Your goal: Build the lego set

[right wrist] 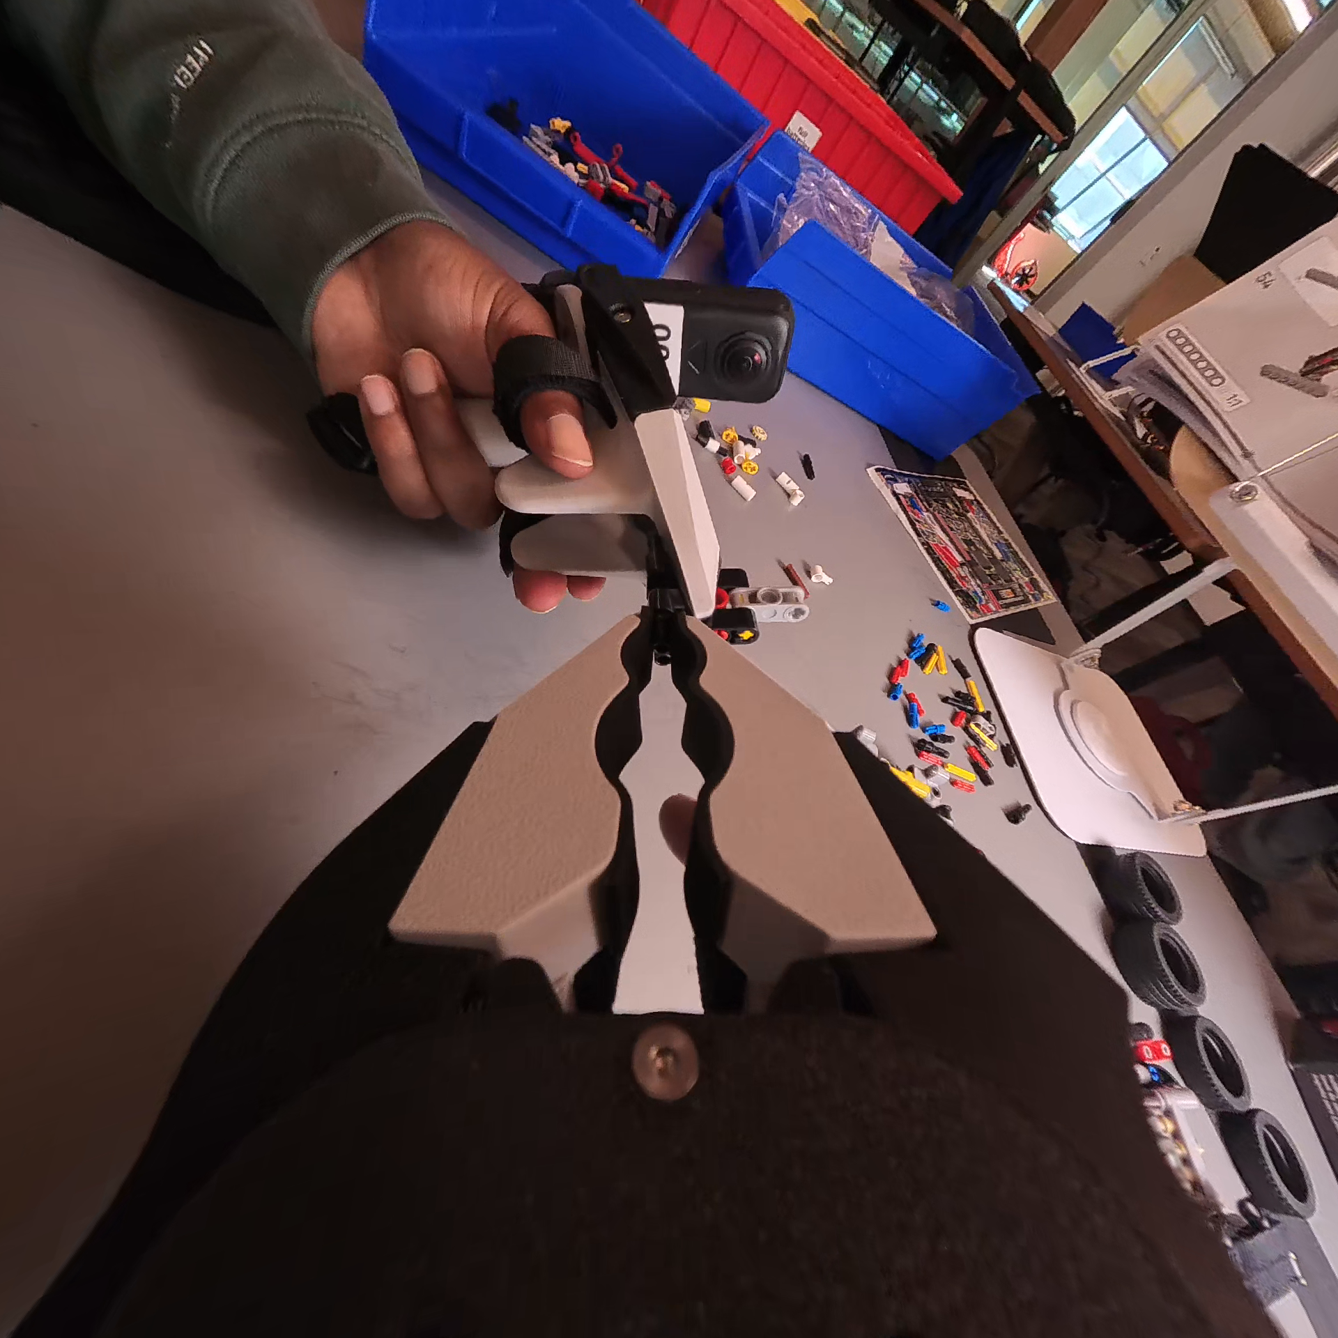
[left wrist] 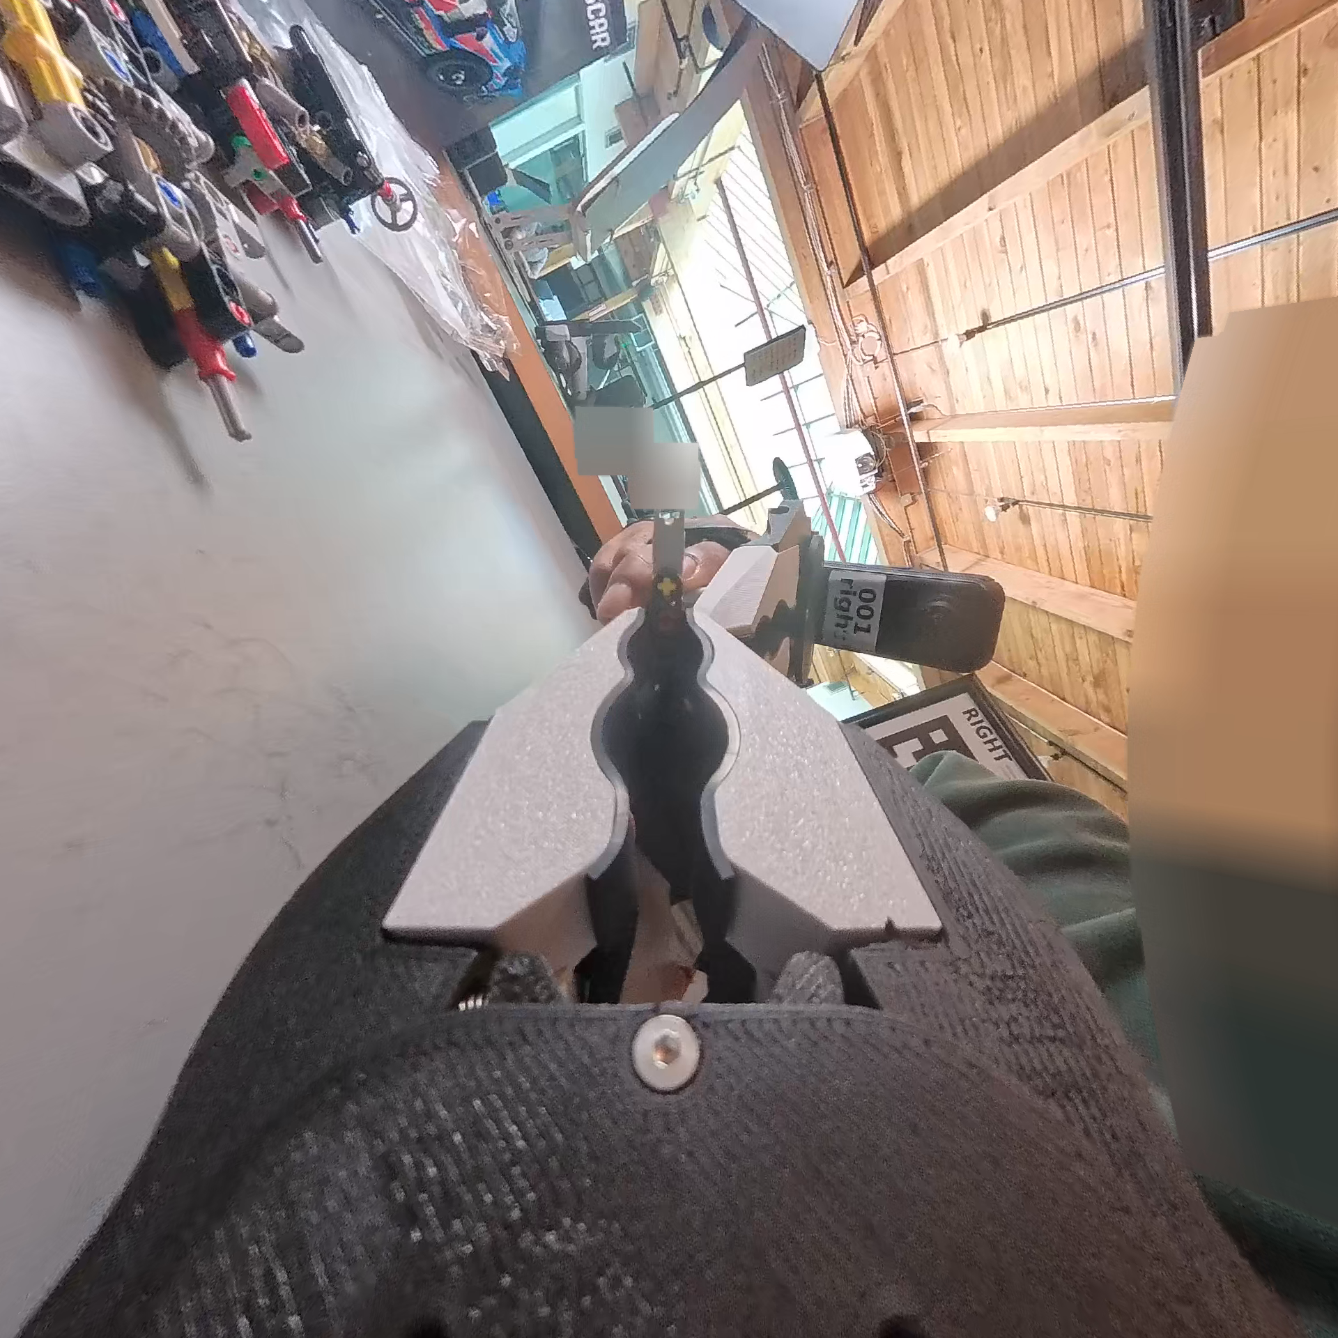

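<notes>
Gripping a small assembly of black plastic building pieces with a pale grey holed beam (left wrist: 667,550) standing out past its tips, the left gripper (left wrist: 665,615) had its pale fingers (left wrist: 557,753) closed tight on that assembly, which hung in the air above the grey tabletop (left wrist: 217,651). A yellow cross-shaped axle end and a red pin showed on the black part right at the tips. In the right wrist view the same assembly (right wrist: 767,604) stuck out beside the left gripper's white finger, with its grey beam, black blocks, red pin and yellow cross.

The right gripper (right wrist: 660,637) pinched a short black plastic pin (right wrist: 660,623) between its beige fingertips (right wrist: 623,651), pads pressed on it from both sides. The pin's far end sat right against the left gripper's tip, just beside the assembly; whether it touched the assembly I could not tell.

A hand in a green sleeve (right wrist: 434,376) held the left gripper's handle, under a black camera (right wrist: 724,347). On the table beyond lay scattered small pins in red, blue, yellow and black (right wrist: 941,724), a few white connectors (right wrist: 746,470), a printed sheet (right wrist: 956,543), blue plastic bins (right wrist: 579,108), a red bin (right wrist: 796,65) and black rubber tyres (right wrist: 1173,963). In the left wrist view a larger half-built model (left wrist: 145,181) and a clear plastic bag (left wrist: 449,275) lay farther off.
</notes>
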Demonstrator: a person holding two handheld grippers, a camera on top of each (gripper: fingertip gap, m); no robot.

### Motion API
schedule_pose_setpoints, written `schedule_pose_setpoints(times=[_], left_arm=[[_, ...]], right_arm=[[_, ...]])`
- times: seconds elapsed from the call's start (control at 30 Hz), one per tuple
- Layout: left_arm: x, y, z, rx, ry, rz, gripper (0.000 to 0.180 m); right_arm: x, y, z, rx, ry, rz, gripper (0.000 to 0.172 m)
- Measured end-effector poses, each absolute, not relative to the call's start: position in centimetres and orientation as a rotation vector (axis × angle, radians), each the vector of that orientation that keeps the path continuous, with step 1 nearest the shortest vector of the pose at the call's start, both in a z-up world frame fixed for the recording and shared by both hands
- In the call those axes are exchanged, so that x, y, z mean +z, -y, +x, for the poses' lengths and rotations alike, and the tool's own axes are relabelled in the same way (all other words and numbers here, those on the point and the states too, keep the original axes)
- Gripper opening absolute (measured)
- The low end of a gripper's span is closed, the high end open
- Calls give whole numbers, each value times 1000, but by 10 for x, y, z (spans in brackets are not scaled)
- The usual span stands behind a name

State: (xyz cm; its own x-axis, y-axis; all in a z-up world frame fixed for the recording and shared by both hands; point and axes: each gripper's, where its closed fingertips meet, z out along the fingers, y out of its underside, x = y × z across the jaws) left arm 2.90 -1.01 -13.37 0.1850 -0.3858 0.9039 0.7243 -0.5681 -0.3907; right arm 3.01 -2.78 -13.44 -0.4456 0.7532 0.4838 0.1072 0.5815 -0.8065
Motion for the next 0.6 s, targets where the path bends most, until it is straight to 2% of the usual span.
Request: schedule_pose_setpoints(times=[0.2,0.27,0.33,0.6], left_arm=[[-123,1,17,-1456,310,-1529,5],[-116,-3,7,-1398,341,-1468,6],[-116,-7,-7,-1329,409,-1424,6],[-112,-10,-22,-1212,533,-1319,5]], right_arm=[[-123,14,20,957,1753,-756,5],[-116,11,17,955,1693,-787,21],[-112,4,10,941,1612,-880,27],[-111,12,-17,857,1391,-1073,31]])
